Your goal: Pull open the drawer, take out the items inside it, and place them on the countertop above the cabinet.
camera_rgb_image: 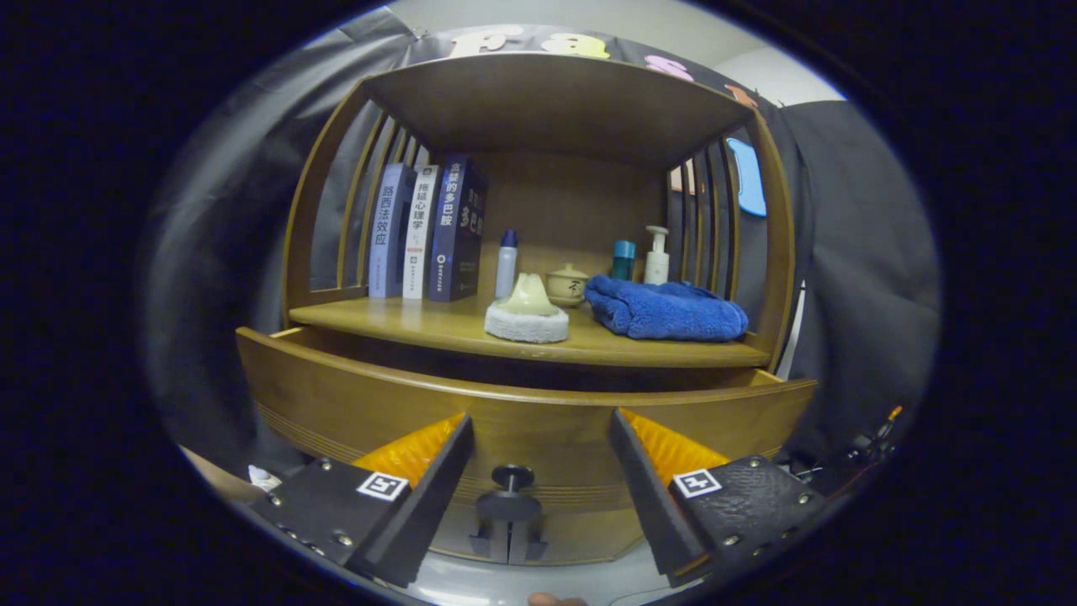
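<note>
Gripper view faces a wooden cabinet (538, 109) with slatted sides. On its countertop (437, 324), from the left: three upright books (425, 231) against the left slats, a slim bottle (506, 263), a cream object on a round white pad (527, 316) near the front edge, a small lidded jar (567, 284) behind it, a folded blue towel (665, 310), and behind the towel a teal container (623, 259) and a pump bottle (656, 256). Below the countertop the drawer (353, 400) stands pulled out; its front panel blocks sight of the interior, so contents cannot be told. The gripper (538, 438) sits just before the drawer front, jaws wide apart and holding nothing. A dark knob (511, 477) on the drawer front lies between the fingers (437, 480), touching neither.
</note>
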